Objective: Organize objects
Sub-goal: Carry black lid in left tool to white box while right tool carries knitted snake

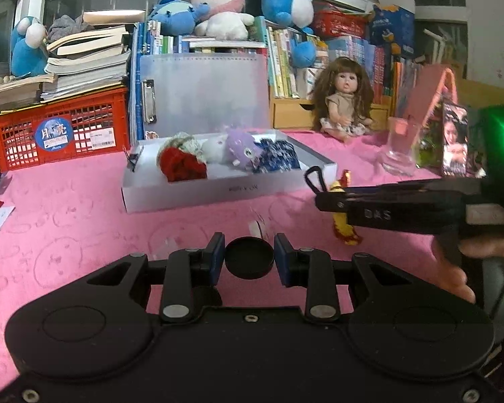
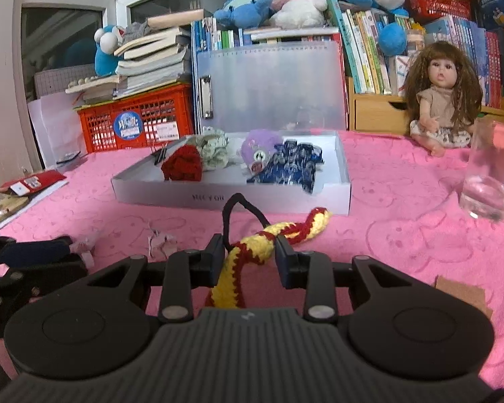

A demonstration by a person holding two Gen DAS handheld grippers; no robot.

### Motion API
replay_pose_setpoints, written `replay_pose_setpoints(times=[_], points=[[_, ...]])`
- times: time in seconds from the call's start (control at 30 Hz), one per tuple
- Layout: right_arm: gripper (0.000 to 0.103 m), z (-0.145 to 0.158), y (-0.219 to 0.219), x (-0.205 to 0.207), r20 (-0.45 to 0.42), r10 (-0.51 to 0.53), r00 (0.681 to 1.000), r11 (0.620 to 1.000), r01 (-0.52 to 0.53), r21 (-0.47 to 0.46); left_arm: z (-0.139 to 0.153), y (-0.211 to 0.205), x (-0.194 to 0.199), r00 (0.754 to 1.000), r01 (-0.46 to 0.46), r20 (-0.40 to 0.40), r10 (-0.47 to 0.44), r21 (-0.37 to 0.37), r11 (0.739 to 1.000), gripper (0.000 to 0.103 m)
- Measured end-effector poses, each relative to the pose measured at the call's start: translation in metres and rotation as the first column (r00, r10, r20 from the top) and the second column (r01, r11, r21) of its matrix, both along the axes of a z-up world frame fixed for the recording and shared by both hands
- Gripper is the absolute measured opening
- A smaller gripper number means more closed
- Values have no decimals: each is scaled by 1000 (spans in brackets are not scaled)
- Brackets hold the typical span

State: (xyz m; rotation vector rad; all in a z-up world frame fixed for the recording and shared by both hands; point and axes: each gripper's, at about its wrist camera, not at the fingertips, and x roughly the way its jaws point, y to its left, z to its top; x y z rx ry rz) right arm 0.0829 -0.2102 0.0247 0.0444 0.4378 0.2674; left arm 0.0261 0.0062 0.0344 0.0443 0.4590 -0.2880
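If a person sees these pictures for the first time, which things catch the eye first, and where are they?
The right tongs hold a red and yellow crochet hair tie above the pink cloth. Just behind stands a white box of small soft items. The left tongs have a black round lid between their fingers, and a long-haired doll sits at the back right.

Red-and-yellow striped crochet strip

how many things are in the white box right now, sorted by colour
red knitted piece: 1
grey-white frilly piece: 1
purple plush: 1
white plush: 1
blue patterned piece: 1
black clip: 1
total in the white box: 6
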Motion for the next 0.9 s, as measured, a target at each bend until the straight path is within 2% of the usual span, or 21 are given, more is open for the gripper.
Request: replay_pose_setpoints(times=[0.23,0.47,0.6,0.9], points=[[34,22,-2,13,41,-18,999,1000,17,6,22,5,36,999,-32,15,32,-34,999,30],[33,30,-6,38,11,-14,1000,997,14,81,37,6,74,997,-66,28,67,-48,997,30],[33,31,-6,55,-20,2,1000,989,1,150,39,7,98,996,-91,13,92,-66,994,30],[33,30,2,94,-62,86,994,969,-70,236,28,6,152,992,-122,-16,122,-91,988,30]])
